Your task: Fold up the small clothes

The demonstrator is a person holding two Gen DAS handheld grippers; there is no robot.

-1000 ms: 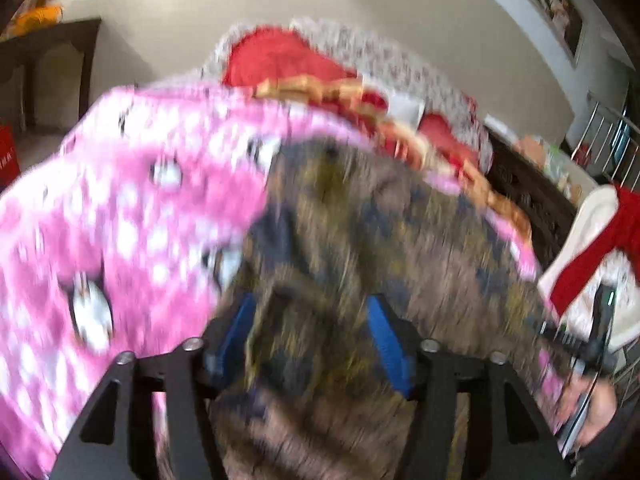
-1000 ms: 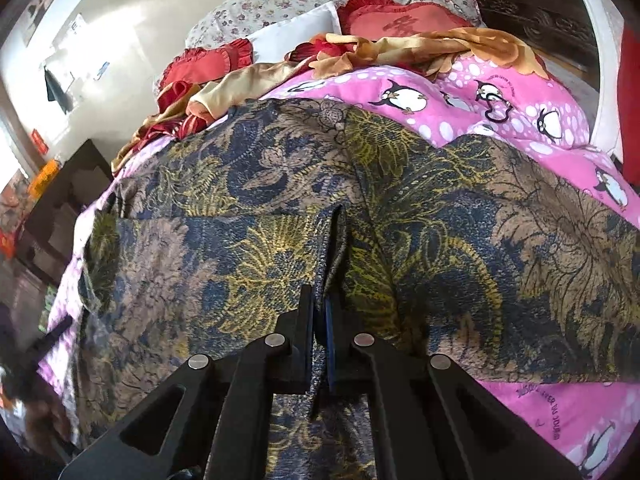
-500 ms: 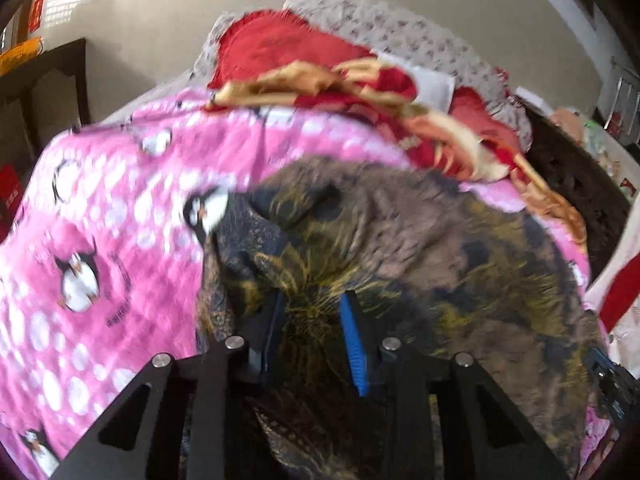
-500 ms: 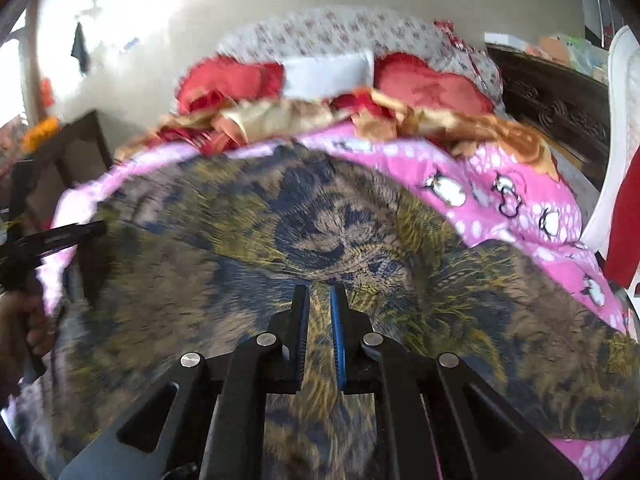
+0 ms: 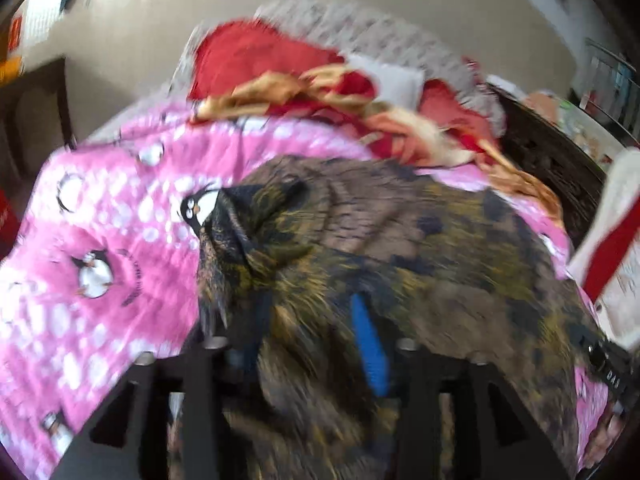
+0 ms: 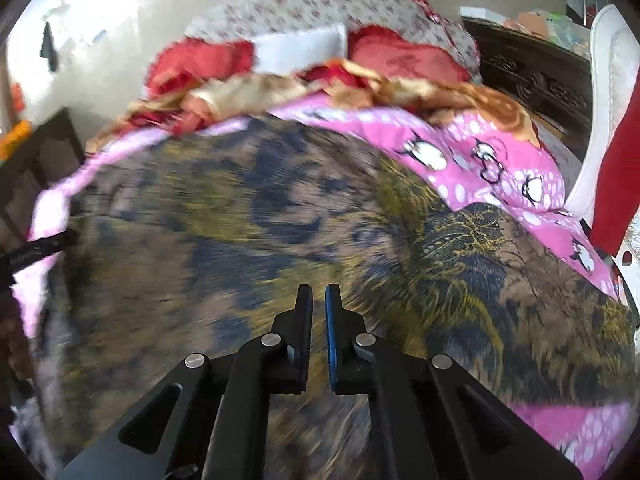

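Note:
A dark blue, brown and gold floral garment [image 5: 420,248] [image 6: 240,208] lies spread over a pink penguin bedsheet [image 5: 100,220] [image 6: 480,152]. My left gripper [image 5: 308,320] is at the garment's left edge, near a folded-over corner. Its jaws are opening, and a bunch of the cloth bulges between the blue pad [image 5: 368,344] and the other finger. My right gripper [image 6: 319,292] is low over the middle of the garment. It is shut, with a thin fold of the cloth in the narrow slit between its fingers. Both views are blurred.
Red and floral pillows [image 5: 248,52] [image 6: 400,56] and a gold-red cloth are heaped at the head of the bed. Dark carved furniture [image 6: 532,76] and a white chair with a red cloth [image 6: 612,120] stand at the right. A dark wooden piece [image 5: 32,112] stands left.
The left jaws narrowed on the cloth, then widened again, as the left gripper slid along the garment's edge. The right gripper stayed shut and rose a little with the cloth.

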